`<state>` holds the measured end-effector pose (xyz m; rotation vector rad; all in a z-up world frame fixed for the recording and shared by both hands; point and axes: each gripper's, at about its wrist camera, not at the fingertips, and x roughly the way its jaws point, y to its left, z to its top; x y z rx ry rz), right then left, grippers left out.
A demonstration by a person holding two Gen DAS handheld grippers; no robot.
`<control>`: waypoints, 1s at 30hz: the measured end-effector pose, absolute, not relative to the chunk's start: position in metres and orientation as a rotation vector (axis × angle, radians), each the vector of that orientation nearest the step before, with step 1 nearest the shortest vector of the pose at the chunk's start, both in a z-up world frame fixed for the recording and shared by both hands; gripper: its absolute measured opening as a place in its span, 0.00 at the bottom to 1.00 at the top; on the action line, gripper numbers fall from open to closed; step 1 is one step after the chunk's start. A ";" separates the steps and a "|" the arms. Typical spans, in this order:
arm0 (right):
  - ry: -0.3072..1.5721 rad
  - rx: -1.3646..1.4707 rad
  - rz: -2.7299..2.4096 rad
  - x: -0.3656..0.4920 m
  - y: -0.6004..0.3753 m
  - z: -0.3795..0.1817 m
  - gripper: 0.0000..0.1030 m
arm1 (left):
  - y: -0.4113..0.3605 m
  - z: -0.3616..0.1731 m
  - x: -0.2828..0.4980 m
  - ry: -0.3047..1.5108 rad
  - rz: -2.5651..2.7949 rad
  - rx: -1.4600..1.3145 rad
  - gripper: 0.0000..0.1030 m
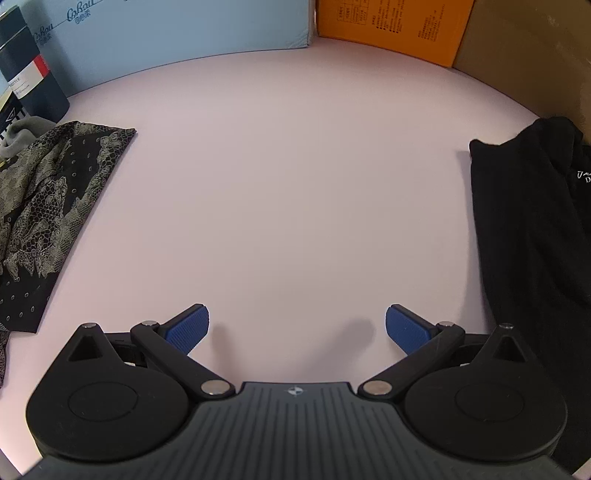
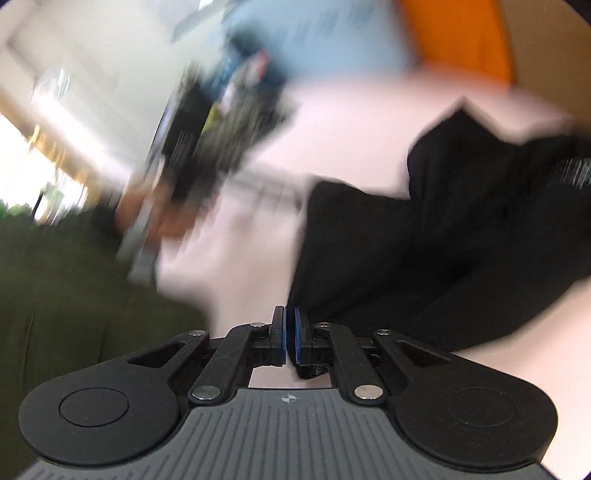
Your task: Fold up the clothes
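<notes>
A black garment point(image 1: 532, 229) with small white lettering lies in a long fold on the pale pink tabletop point(image 1: 280, 177), well off to the right of the left gripper point(image 1: 297, 328), whose blue-padded fingers point(image 1: 188, 326) are spread wide with nothing between them, only bare table ahead. To that gripper's left, a dark patterned garment point(image 1: 44, 214) printed with pale lace and dot motifs is heaped at the table's edge, a grey cloth point(image 1: 22, 134) tucked against its far side. Beyond it stand a dark cylindrical container point(image 1: 27, 62) with a red and white band, a light blue box point(image 1: 177, 29) carrying printed script, an orange carton point(image 1: 395, 26) with black text and a brown cardboard box point(image 1: 528, 48), all lined along the far rim of the table. In the right wrist view, heavily smeared by motion, the right gripper point(image 2: 290, 338) has its blue pads point(image 2: 298, 338) drawn almost together with a thin slit between them; nothing can be made out in that slit. The black garment point(image 2: 443, 236) spreads in rumpled folds ahead and to the right of this gripper, its nearest edge just beyond the fingertips, though whether the cloth touches them cannot be told. An olive-green mass point(image 2: 74, 288), too blurred to identify, fills the lower left.
</notes>
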<state>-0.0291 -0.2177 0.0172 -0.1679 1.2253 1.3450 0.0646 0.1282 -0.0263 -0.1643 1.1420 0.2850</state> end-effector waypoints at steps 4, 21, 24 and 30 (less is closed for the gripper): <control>1.213 -0.175 1.202 -0.041 -0.254 0.016 0.24 | 0.113 -0.027 0.067 1.145 0.242 -0.117 1.00; 0.845 0.323 0.521 0.062 -0.250 -0.033 0.38 | 0.104 -0.016 0.060 1.105 0.231 -0.099 1.00; 0.762 0.413 0.635 0.061 -0.246 -0.020 0.16 | 0.107 -0.018 0.058 1.112 0.249 -0.098 1.00; 0.574 0.489 0.804 0.006 -0.291 0.043 0.14 | 0.110 -0.021 0.062 1.118 0.244 -0.117 1.00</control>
